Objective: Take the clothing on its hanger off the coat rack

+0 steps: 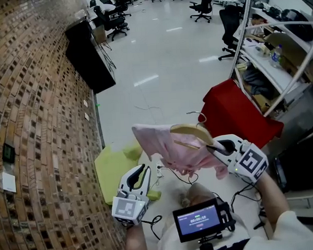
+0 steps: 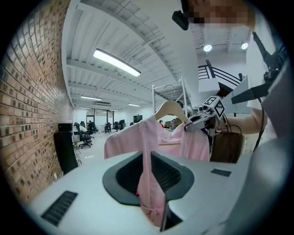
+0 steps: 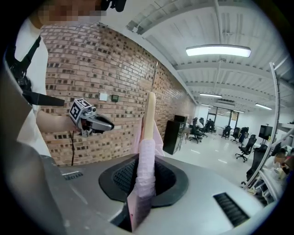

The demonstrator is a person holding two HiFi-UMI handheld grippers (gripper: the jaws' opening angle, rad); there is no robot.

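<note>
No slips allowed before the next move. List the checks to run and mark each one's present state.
1. Right gripper shut on the fabric-covered hanger end: ok.
2. Left gripper shut on the pink garment: ok.
3. Hook free of the rack: ok.
4. Garment draped on hanger: ok.
5. Fabric strained between the grippers: cannot tell.

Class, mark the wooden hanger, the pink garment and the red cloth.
wooden hanger (image 1: 188, 129): head view, its curved shoulder.
pink garment (image 1: 156, 143): head view, its left fold.
red cloth (image 1: 232, 112): head view, its middle.
</note>
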